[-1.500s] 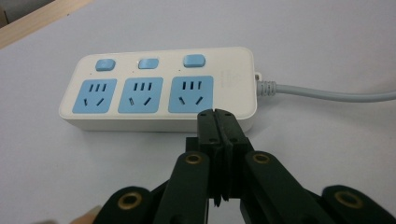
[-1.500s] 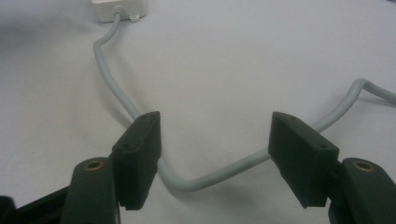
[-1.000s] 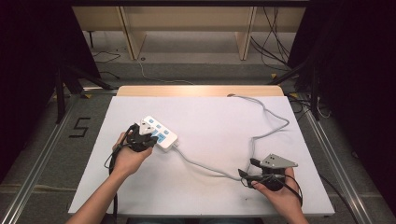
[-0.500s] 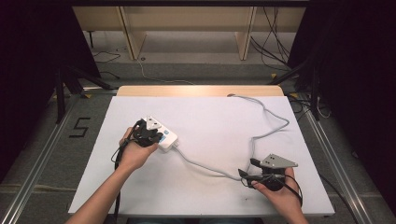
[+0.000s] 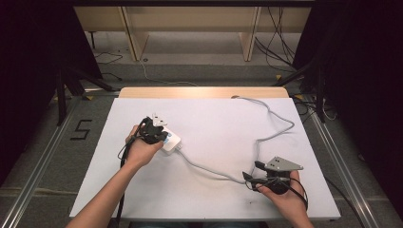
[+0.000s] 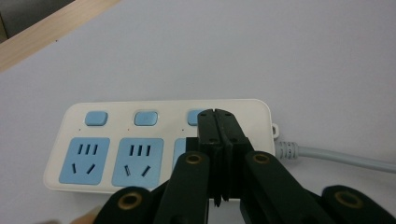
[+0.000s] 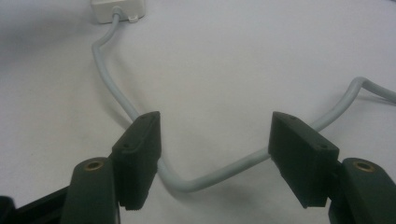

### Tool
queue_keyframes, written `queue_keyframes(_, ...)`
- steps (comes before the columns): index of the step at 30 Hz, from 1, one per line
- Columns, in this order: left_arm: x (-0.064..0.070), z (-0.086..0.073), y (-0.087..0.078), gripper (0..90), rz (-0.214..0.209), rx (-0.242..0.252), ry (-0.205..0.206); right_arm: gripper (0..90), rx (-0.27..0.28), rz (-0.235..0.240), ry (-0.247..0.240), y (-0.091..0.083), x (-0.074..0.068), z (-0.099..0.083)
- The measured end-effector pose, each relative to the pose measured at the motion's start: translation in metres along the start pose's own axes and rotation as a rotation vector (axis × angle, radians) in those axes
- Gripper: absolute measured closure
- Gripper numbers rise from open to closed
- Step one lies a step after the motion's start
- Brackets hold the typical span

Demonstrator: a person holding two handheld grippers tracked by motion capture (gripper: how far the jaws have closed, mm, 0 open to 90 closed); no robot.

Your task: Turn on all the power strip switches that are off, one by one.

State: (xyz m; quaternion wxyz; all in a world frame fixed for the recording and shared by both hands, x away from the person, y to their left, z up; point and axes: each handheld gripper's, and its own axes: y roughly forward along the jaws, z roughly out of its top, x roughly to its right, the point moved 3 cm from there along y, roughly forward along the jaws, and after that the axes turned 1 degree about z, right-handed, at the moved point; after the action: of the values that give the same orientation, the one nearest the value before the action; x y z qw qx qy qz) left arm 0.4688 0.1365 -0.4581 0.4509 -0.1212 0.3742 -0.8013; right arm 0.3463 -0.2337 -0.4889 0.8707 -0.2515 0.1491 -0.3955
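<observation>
While both forearms come in from the near edge of the table, the scene reads, nearest first:

Right gripper: the right gripper (image 5: 252, 178) sits low at the near right of the white table (image 5: 214, 204), held in the person's right hand (image 5: 283, 194); its jaws stand wide apart, gripping nothing.

Cable at the right gripper: the grey power cable (image 7: 187, 179) lies on the table and bends in a loop between the two spread jaws in the right gripper view, beneath them; whether a jaw touches it I cannot tell.

Left gripper: the left gripper (image 6: 217, 114) is farther in, at the left middle of the table, held in the left hand (image 5: 140, 149); its jaws are pressed together with nothing between them.

Power strip: the white power strip (image 6: 93, 135) with blue sockets and blue switches lies flat under the left gripper's tips, which cover its third switch, at the cable end.

Cable run: from the strip the cable curves to the right gripper, then winds away toward the far right edge.

Far edge: a wooden strip (image 5: 204, 91) borders the table.
</observation>
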Motion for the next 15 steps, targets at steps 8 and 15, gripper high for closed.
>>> queue_keyframes(8, 0.000, 0.005, 0.011, 89.3, -0.007, -0.017, -0.010, 35.5, -0.002, 0.003, 0.001, 0.000, 0.000, 0.000)
queue_keyframes(15, -0.003, 0.011, 0.022, 89.3, 0.005, -0.027, -0.012, 35.6, -0.001, 0.003, -0.002, 0.000, 0.000, 0.000)
